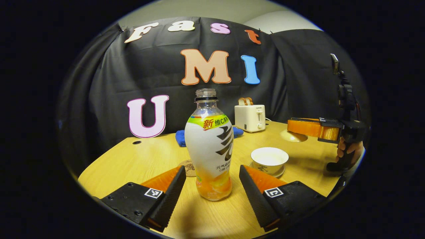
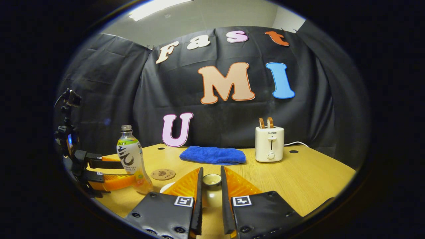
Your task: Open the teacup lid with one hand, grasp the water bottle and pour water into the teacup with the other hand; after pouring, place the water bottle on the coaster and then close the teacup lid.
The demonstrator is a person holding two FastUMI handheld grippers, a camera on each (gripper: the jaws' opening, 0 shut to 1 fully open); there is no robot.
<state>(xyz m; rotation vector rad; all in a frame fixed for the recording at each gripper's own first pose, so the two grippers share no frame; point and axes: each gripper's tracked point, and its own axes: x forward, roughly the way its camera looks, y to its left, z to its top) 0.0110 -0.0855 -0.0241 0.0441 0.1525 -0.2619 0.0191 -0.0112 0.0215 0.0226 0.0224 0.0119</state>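
- Between the spread fingers of the left claw (image 1: 212, 181), in the left gripper view, a clear uncapped plastic water bottle (image 1: 210, 149) with a white, green and yellow label stands upright on the light wooden desk (image 1: 132, 159); gaps show on both sides, so neither finger touches it.
- The bottle holds a little orange liquid at its base.
- Just behind the bottle, a round brown cork coaster (image 1: 188, 167) lies flat on the desk, partly hidden.
- To the right of the bottle, a white ceramic teacup (image 1: 269, 159) sits open on its saucer; I cannot tell what is inside.
- In the right gripper view, the right claw (image 2: 211, 186) is nearly pressed together, pinching a small pale ceramic lid (image 2: 212, 180) by its knob, raised over the desk.
- At the back lie a folded blue cloth (image 2: 212, 155) and a cream two-slot toaster (image 2: 269, 143) with bread in its slots.
- Label print stays unread.
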